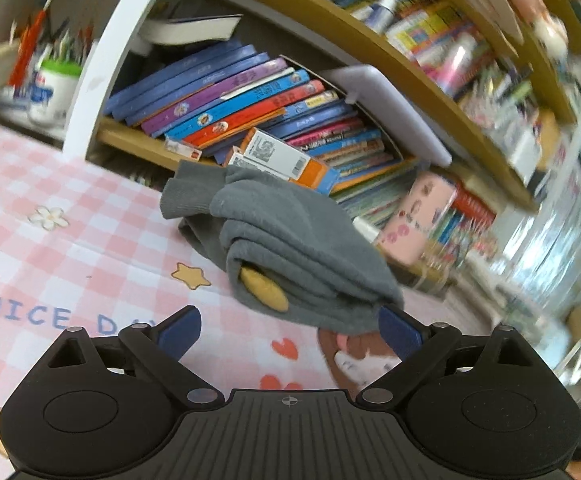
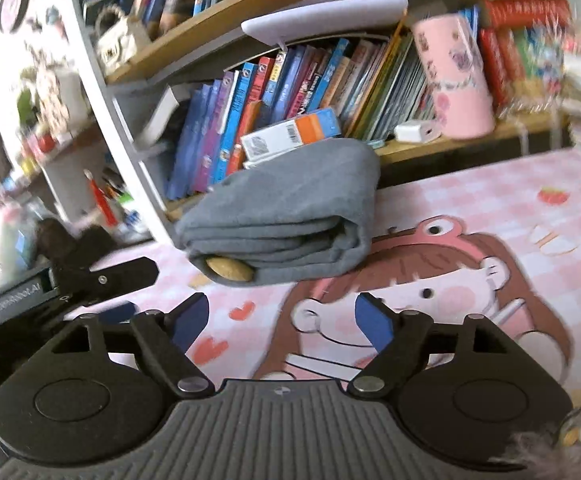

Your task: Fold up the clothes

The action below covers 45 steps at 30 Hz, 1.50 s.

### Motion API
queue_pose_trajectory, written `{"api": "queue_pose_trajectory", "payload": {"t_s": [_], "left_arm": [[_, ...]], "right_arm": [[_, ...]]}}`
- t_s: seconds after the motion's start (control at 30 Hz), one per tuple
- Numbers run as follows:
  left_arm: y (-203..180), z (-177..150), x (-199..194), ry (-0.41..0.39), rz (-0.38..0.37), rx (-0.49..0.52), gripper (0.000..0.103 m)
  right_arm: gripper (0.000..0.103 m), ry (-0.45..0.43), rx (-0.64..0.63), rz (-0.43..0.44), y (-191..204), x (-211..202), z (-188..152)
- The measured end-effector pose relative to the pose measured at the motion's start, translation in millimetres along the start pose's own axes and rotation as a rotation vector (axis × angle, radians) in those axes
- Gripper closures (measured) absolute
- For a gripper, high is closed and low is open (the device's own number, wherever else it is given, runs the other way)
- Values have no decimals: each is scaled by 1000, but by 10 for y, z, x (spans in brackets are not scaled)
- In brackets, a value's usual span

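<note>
Folded grey garment (image 2: 286,216) released before the bookshelf (image 2: 330,92); left gripper (image 1: 290,330) and right gripper (image 2: 280,320) jaws open, empty; next, fetch another

A bookshelf (image 2: 250,0) of tan boards with white uprights serves as landmark; on its lower board a row of leaning books (image 2: 286,80) fills the space, spines blue, purple and red; in front of them lies an orange and white box (image 2: 290,132) bearing a barcode; right of the books on the same board stands a pink patterned container (image 2: 456,80), a small white charger (image 2: 414,131) at its foot; below the bookshelf spreads a pink checked cloth (image 1: 90,232) printed with a cartoon girl (image 2: 430,280), stars and hearts; left of the bookshelf stands a white cup of pens (image 1: 56,84).
</note>
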<state>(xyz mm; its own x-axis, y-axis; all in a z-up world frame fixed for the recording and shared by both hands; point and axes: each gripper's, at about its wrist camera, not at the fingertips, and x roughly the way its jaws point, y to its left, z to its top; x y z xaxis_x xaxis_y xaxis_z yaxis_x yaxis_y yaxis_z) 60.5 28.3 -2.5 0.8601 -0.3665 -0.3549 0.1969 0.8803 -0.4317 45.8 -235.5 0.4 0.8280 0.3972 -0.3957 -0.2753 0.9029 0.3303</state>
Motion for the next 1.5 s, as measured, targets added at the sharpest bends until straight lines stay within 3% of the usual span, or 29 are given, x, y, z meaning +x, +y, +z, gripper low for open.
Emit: {"api": "queue_pose_trajectory", "payload": {"t_s": [0.13,0.63,0.97,1.5], "left_arm": [[-97,-51,-94,-8,71,91,6],[-141,-149,-333,-41,302,206,5],[-285,-196,-365,-34,334,325,1],[-373,-254,-373,-3,371,383,0]], "right_arm": [[22,14,-93,-104,75,-14,-87],[3,-36,-212,-180,247,-95,-148],[3,-7,-273,-215,338,-131,-206],[3,-9,-273,-236,396,-251,-274]]}}
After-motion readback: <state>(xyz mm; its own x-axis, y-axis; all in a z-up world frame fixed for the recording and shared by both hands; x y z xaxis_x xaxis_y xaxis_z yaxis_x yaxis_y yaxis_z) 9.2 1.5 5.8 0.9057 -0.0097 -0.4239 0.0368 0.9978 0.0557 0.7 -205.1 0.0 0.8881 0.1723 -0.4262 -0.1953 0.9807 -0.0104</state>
